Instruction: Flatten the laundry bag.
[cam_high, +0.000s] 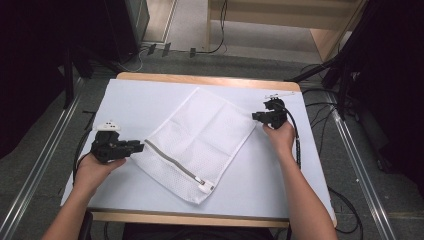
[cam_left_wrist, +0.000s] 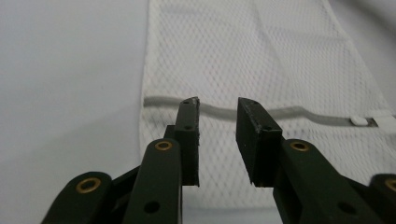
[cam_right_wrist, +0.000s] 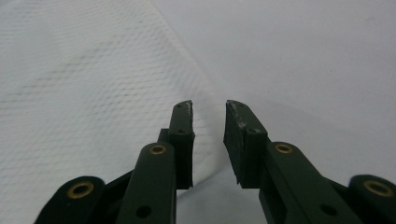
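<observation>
Forearms come in from the near edge of the white counter (cam_high: 135, 95), each hand carrying tongs; between them a white mesh laundry bag (cam_high: 200, 135) lies flat and askew, its grey zipper (cam_high: 172, 162) running along the near-left end with the pull (cam_high: 205, 186) toward the person. Left tongs (cam_high: 136, 146) hover at that zippered corner, jaws parted and empty; right tongs (cam_high: 257, 116) sit at the bag's far-right corner, likewise released — a placement at opposite corners that, I judge, suits pinching and stretching or lifting the bag evenly.
</observation>
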